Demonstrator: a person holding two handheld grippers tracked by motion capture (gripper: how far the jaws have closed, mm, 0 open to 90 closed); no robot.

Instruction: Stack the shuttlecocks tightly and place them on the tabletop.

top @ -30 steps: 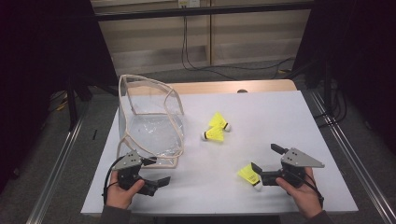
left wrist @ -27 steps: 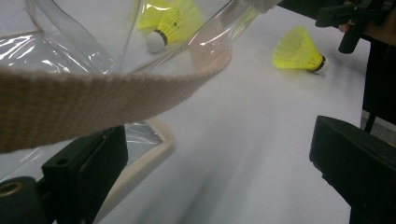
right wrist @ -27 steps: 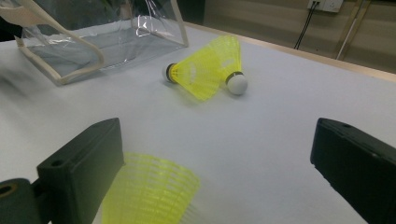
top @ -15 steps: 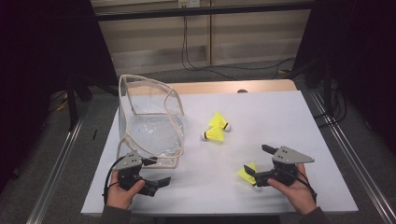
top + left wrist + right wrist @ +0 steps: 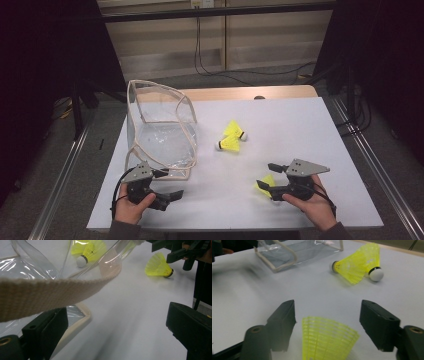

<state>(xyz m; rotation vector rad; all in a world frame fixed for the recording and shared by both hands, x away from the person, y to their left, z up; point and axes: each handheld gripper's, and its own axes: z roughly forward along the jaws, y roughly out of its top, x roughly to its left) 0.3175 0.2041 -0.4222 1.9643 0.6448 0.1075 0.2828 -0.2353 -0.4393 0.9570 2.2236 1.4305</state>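
In the high view the right gripper (image 5: 267, 181) has a yellow shuttlecock (image 5: 265, 183) between its jaws, which have just been closing. In the left gripper view the left gripper (image 5: 117, 335) has its jaws wide apart, a beige strap (image 5: 50, 293) of the clear bag (image 5: 30, 267) crossing above one jaw. In the right gripper view the shuttlecock's skirt (image 5: 327, 336) lies between the jaws, not yet pressed by them; two other shuttlecocks (image 5: 357, 265) lie well beyond.

The right gripper (image 5: 265, 176) has just been closing around the yellow shuttlecock (image 5: 266, 184).

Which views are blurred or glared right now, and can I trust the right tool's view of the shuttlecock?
Right gripper view: the near shuttlecock between the jaws is slightly soft, the table at left smeared; the far shuttlecocks are sharper. Left gripper view: the strap up close is soft, the table streaked. High view: dark surroundings, glare on the clear bag, right tool readable.
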